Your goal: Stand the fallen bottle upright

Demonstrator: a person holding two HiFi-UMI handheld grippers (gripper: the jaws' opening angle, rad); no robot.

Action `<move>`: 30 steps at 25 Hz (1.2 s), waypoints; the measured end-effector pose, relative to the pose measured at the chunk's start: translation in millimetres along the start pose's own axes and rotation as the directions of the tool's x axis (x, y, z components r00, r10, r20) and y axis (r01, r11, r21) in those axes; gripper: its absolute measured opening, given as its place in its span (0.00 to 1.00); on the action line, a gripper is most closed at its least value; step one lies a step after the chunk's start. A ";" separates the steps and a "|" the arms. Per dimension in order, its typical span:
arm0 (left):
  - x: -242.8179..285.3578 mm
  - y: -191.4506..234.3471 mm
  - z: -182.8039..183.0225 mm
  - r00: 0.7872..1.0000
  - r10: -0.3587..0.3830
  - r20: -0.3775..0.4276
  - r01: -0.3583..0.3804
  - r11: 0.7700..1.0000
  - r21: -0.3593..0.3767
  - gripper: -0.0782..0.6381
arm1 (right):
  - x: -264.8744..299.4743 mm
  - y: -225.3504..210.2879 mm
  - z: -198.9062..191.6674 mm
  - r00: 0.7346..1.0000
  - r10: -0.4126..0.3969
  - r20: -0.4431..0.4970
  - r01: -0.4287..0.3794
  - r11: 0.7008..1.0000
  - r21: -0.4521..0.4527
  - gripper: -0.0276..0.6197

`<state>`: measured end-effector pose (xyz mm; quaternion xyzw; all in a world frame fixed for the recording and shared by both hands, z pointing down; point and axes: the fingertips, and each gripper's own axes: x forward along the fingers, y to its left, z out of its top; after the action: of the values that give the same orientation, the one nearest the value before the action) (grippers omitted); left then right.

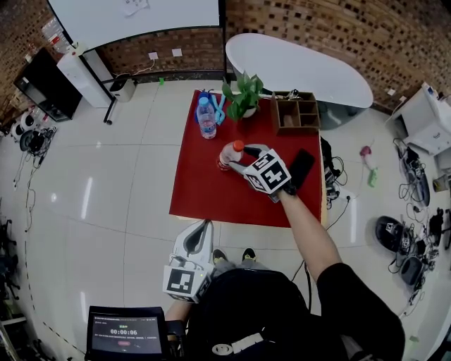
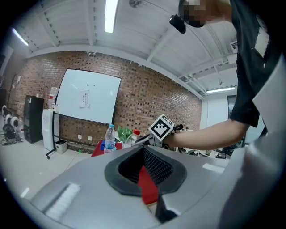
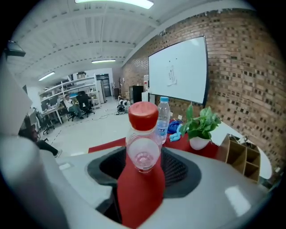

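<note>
Bottle [image 1: 227, 155]: held between right gripper [image 1: 236, 161] fingers, over red worktop [image 1: 211, 190]
Left gripper [image 1: 202, 231]: fingers closed, empty

**Hidden and cut parts**

In the right gripper view the base of the bottle [image 3: 144, 152] is hidden low between the jaws. In the head view the bottom edge cuts the screen [image 1: 125, 337] at 7 o'clock. The sheet [image 1: 132, 6] at 12 o'clock is too small to read.

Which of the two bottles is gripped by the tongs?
The red-capped bottle, held in the right tongs; the blue-capped bottle stands free near the plant.
</note>
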<state>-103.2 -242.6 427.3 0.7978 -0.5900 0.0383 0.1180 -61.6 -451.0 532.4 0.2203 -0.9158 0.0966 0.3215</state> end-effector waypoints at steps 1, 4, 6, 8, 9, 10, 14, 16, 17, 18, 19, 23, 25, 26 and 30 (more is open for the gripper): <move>0.2 0.1 0.7 1.000 0.000 0.000 0.000 1.000 0.004 0.11 | 0.2 -0.4 -1.7 1.000 -0.003 0.000 0.003 1.000 0.008 0.43; -7.5 -4.9 1.0 1.000 0.016 -0.023 -0.017 1.000 -0.005 0.11 | -3.3 3.3 -13.4 1.000 -0.009 -0.018 0.010 1.000 0.020 0.42; -11.7 -8.4 -1.8 1.000 0.006 -0.004 -0.006 1.000 0.001 0.11 | -4.1 5.0 -19.4 1.000 -0.011 -0.022 0.011 0.999 0.031 0.42; -12.9 -7.5 -2.5 1.000 0.009 -0.002 -0.009 1.000 0.003 0.11 | -2.4 4.2 -19.7 1.000 -0.012 -0.018 0.013 0.999 0.036 0.42; -12.8 -6.5 -2.4 1.000 0.015 -0.007 -0.015 1.000 -0.001 0.11 | -1.3 4.2 -18.9 1.000 -0.009 -0.020 0.009 0.999 0.033 0.42; -12.7 -5.7 -1.8 1.000 0.022 -0.014 -0.022 1.000 -0.007 0.11 | -0.7 5.3 -17.7 1.000 0.002 -0.019 -0.001 1.000 0.031 0.43; -13.1 -7.2 2.2 0.999 0.032 -0.016 -0.032 0.999 -0.016 0.11 | -12.5 13.4 1.3 0.994 0.073 0.077 -0.079 0.993 0.089 0.43; -12.9 -7.5 4.2 0.999 0.034 -0.017 -0.034 0.999 -0.029 0.11 | -25.4 14.4 16.5 0.986 0.088 0.139 -0.105 0.987 0.118 0.43; -12.7 -8.4 4.0 0.999 0.034 -0.014 -0.034 0.999 -0.030 0.11 | -34.7 15.4 23.8 0.981 0.095 0.171 -0.116 0.986 0.121 0.43; -12.5 -10.7 3.5 0.999 0.032 -0.009 -0.032 0.999 -0.027 0.11 | -47.0 17.9 30.7 0.972 0.105 0.212 -0.132 0.985 0.114 0.43; -12.4 -14.4 2.4 1.000 0.030 -0.004 -0.030 0.999 -0.019 0.11 | -62.6 22.4 37.0 0.956 0.126 0.264 -0.156 0.983 0.098 0.43; -7.3 -38.0 -9.5 1.000 0.019 -0.012 -0.019 1.000 0.009 0.11 | -145.8 49.6 43.5 0.823 0.237 0.517 -0.291 0.956 0.025 0.05; 3.5 -52.5 -9.1 0.999 0.001 -0.036 -0.001 1.000 0.008 0.11 | -180.0 58.6 28.4 0.779 0.242 0.578 -0.331 0.942 0.052 0.05; 5.0 -57.3 -10.1 0.999 -0.003 -0.045 0.003 1.000 0.019 0.11 | -188.9 67.3 17.3 0.770 0.250 0.588 -0.353 0.933 0.067 0.05; -10.2 -69.3 -17.7 0.997 0.015 -0.080 -0.010 0.998 0.067 0.11 | -189.2 122.1 -39.8 0.769 0.336 0.544 -0.457 0.884 0.101 0.05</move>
<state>-39.0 -209.9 432.5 0.7954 -0.5881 0.0909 0.1147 35.0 -265.8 439.4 0.0736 -0.9760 0.2048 0.0112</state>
